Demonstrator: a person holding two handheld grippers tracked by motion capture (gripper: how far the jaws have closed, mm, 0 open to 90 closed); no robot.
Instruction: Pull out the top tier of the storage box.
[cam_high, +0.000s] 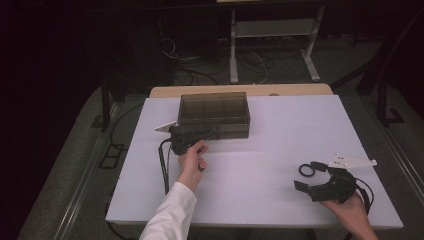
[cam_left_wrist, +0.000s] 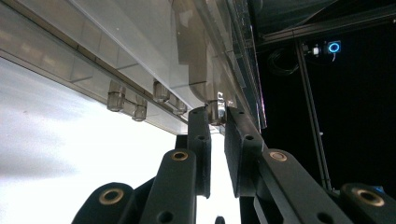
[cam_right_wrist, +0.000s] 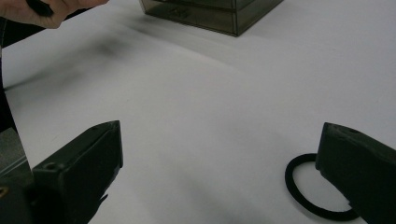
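We see our left gripper (cam_left_wrist: 217, 116) with its black jaws nearly together, pinching a small clear latch (cam_left_wrist: 215, 110) on the smoky plastic box (cam_left_wrist: 140, 51) above the white table (cam_left_wrist: 56, 158).

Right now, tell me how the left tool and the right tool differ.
The left tool is shut, pinching a small latch on the box; the right tool is open and holds nothing. The left tool sits at the box's front wall; the right tool rests near the table edge, far from the box, beside a black ring. Both are black and hand-held.
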